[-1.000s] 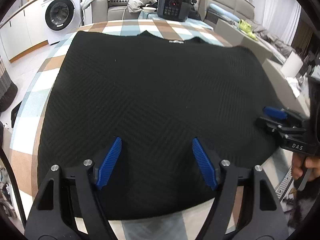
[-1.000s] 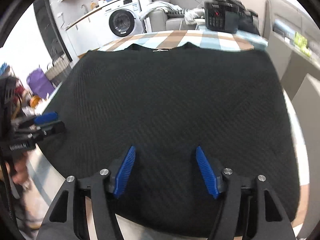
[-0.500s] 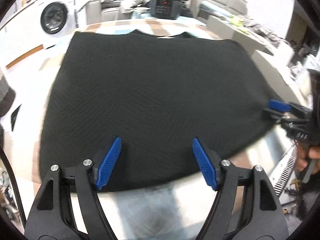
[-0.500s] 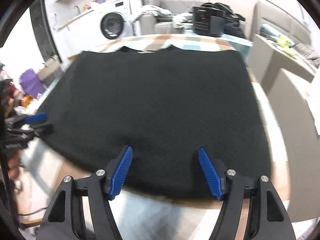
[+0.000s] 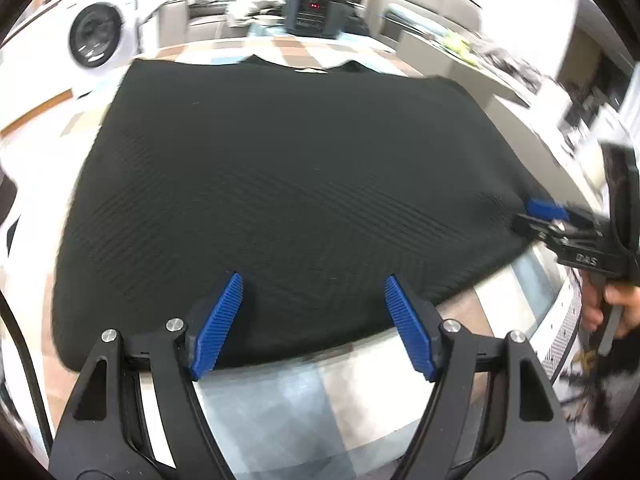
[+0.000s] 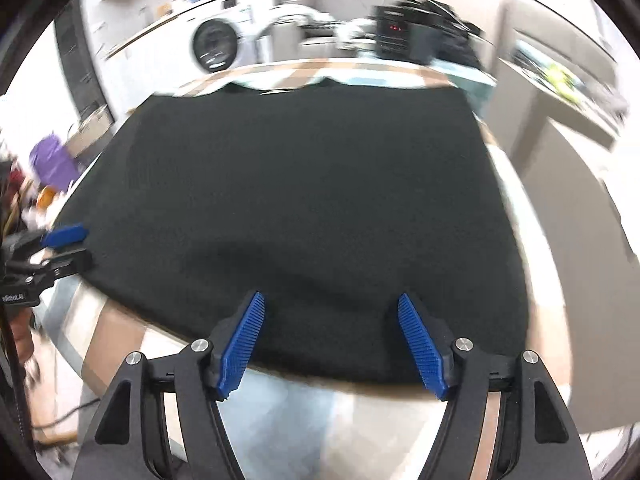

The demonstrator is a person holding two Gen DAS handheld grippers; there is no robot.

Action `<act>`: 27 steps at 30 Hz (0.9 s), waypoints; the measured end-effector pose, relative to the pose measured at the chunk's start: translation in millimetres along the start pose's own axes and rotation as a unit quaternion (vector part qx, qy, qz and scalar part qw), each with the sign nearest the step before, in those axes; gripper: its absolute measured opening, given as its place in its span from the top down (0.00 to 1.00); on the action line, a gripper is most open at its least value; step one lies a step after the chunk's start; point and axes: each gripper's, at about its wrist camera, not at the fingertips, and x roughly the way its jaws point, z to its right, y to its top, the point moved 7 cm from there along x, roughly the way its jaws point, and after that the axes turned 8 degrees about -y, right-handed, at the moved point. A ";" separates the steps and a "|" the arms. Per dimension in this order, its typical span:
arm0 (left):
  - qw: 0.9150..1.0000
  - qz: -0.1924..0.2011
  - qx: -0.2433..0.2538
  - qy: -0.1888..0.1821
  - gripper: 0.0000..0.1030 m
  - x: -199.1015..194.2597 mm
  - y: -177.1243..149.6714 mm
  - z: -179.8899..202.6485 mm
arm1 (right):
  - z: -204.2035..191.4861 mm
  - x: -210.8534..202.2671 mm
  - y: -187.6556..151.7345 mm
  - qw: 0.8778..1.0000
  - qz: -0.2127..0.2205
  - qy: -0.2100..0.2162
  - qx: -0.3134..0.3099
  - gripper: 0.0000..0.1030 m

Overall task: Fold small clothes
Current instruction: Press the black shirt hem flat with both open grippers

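left tongs (image 5: 314, 322) spread, right tongs (image 6: 332, 346) apparently spread

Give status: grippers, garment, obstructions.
Left gripper open, right gripper open, both at near hem. Black garment flat on table, unfolded. Nothing on it.

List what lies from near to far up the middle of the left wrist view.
Left gripper → checked tablecloth → black garment → black appliance with red display.
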 end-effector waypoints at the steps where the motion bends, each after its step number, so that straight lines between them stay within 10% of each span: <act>1: 1.000 0.005 -0.012 0.005 0.30 -4.2 1.1 -5.1 | -0.5 -2.3 2.4 1.000 0.001 -0.004 0.001 0.31; 13: 0.995 0.017 -0.073 0.072 0.30 -5.6 27.2 -69.7 | -62.5 36.8 50.5 0.996 0.004 -0.021 -0.083 0.31; 19: 0.994 0.038 -0.092 0.042 0.31 -14.7 20.7 -81.8 | -17.8 29.1 38.7 0.998 -0.009 0.040 -0.042 0.26; 27: 0.994 0.038 -0.089 0.055 0.30 -16.7 31.6 -74.0 | 9.4 16.6 36.2 1.000 -0.009 0.002 -0.029 0.26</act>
